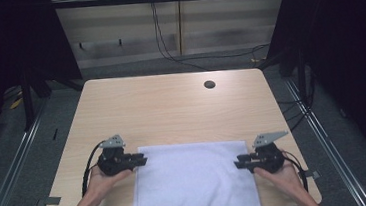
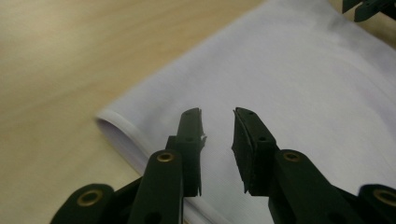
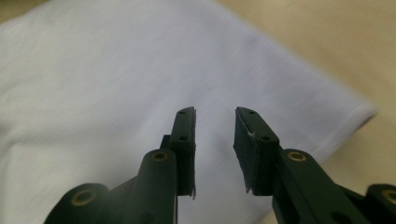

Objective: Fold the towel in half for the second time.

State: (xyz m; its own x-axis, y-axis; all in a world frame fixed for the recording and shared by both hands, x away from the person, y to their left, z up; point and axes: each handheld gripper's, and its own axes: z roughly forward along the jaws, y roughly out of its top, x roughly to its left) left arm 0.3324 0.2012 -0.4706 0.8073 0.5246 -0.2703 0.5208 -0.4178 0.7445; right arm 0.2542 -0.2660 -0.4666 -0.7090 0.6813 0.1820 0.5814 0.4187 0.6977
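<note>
Two grippers, one per hand. Left gripper [image 1: 138, 161] at the left edge of a white cloth [image 1: 193, 182], jaws parted by a narrow gap with nothing between them — seen from its own camera [image 2: 218, 122], tips hanging over the cloth [image 2: 280, 84] just inside a folded, hemmed corner. Right gripper [image 1: 242, 162] at the cloth's right edge, jaws likewise a little apart and empty; from its own camera [image 3: 215, 120], tips above the cloth [image 3: 116, 79] near the rounded hem at the right. Each topped by one grey three-cornered plate and trailing one black cable.

Two hands: left hand [image 1: 100, 183] and right hand [image 1: 282, 172], forearms entering from the bottom.

One cloth, lying flat and square-edged on the near half of one wooden table [image 1: 171, 109], its near edge reaching the table's front. One round grommet hole [image 1: 209, 84] toward the far right of the tabletop.

Beyond the table — dark cables [image 1: 166, 49] running down a pale panelled wall [image 1: 214, 25]. No legible writing or labels anywhere.
</note>
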